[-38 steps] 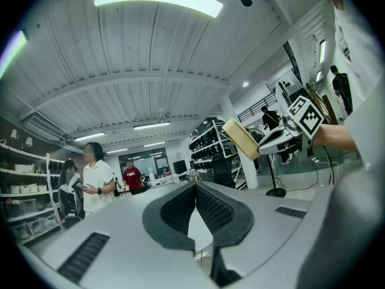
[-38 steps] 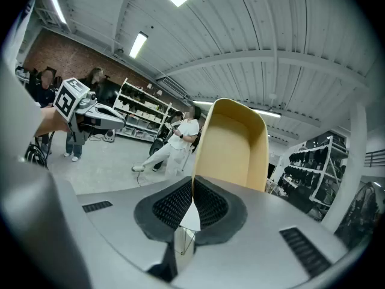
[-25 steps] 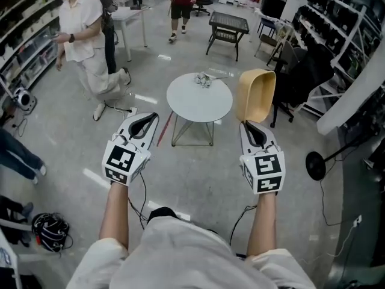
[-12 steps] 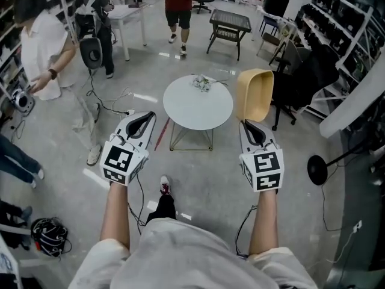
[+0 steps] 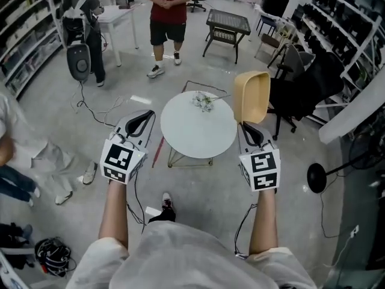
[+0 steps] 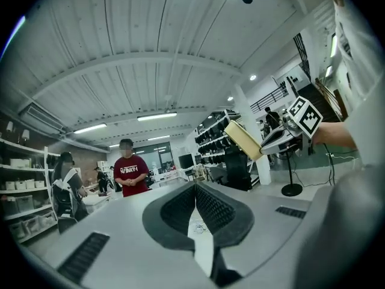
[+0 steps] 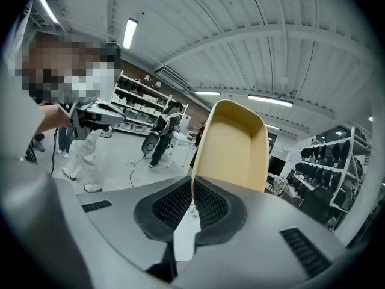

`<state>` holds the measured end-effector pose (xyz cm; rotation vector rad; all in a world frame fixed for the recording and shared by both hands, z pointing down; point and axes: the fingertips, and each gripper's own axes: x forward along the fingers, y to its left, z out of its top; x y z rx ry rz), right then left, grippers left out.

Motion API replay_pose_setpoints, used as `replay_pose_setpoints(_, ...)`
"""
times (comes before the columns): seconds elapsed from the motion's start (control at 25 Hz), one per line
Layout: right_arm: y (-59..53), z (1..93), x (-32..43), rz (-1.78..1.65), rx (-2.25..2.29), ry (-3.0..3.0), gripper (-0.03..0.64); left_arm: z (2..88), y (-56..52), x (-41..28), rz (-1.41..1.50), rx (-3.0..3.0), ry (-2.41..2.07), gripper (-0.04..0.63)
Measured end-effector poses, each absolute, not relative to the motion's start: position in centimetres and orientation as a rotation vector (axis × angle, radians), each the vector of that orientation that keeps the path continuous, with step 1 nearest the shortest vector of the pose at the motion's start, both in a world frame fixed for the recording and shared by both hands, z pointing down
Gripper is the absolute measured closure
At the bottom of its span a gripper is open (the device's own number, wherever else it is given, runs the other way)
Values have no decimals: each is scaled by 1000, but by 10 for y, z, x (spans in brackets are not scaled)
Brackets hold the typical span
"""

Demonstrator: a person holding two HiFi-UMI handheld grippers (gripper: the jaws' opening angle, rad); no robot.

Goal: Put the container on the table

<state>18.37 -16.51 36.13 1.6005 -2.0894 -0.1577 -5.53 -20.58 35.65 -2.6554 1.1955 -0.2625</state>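
Note:
A tan plastic container (image 5: 252, 96) stands on edge in the air, just past the right rim of a round white table (image 5: 198, 131). My right gripper (image 5: 247, 125) is shut on the container's lower rim; in the right gripper view the container (image 7: 234, 146) rises straight off the pinched jaws of the right gripper (image 7: 192, 182). My left gripper (image 5: 141, 120) hovers by the table's left side, shut and holding nothing. In the left gripper view its own jaws (image 6: 195, 188) meet, and the container (image 6: 242, 139) shows off to the right.
A small tangle of objects (image 5: 203, 100) lies at the table's far edge. A person in a red shirt (image 5: 166, 5) stands beyond it. A black chair (image 5: 301, 83) is right of the container, a stand base (image 5: 319, 176) on the floor, a red stick (image 5: 158, 151) by the table.
Both grippers and the container have come closer to the table. The person in red has walked nearer; the person in white has moved off to the left edge.

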Motion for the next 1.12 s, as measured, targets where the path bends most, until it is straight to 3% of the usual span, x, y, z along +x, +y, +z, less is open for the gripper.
replay_pose_setpoints(0.48,-332,489,129,-133,1242,-2060,592,442,-353,-85,-440,-2779,1286,575)
replay_pose_setpoints(1.12,-426,777,136,42,697,-1888,586,612,-395,-86,-781,-2846,1625,575)
